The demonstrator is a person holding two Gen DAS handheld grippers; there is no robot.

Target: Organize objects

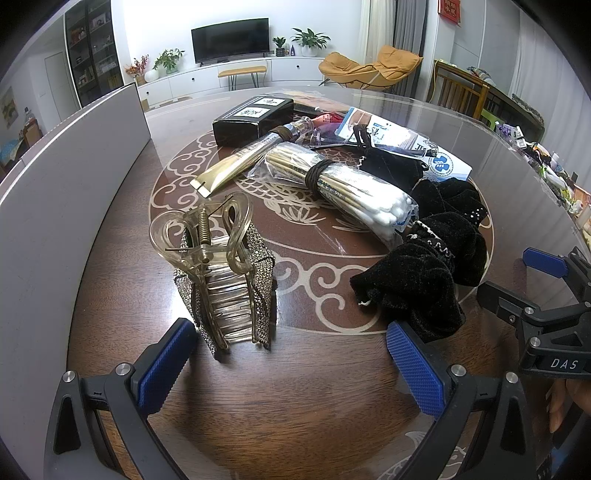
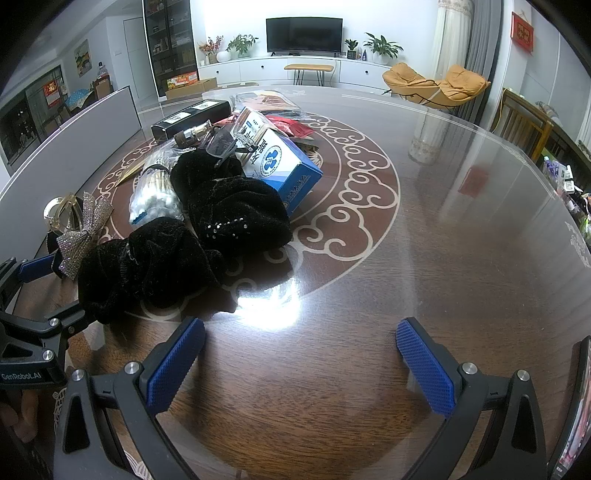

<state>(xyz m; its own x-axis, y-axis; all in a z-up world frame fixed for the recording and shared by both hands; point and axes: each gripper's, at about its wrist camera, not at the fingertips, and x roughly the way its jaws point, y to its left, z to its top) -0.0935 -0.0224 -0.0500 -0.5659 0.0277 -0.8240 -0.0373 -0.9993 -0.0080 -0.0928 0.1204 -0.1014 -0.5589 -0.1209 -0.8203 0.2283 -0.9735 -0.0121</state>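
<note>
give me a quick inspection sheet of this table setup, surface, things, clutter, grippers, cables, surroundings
surface: dark wood table under glossy glass, pale scroll inlay, lamp glare near the right gripper.
job's things: hair claw clip standing just ahead of the left gripper; cotton swab bundle; black velvet scrunchies; blue and white box; black box; tube.
clutter: items heaped and overlapping at the table's middle; glasses lying on the pile.
grippers: left open, empty; right gripper open, empty, over bare table.
cables: nothing seen.
surroundings: grey panel along the table's left edge, TV, orange chair, plants.
</note>
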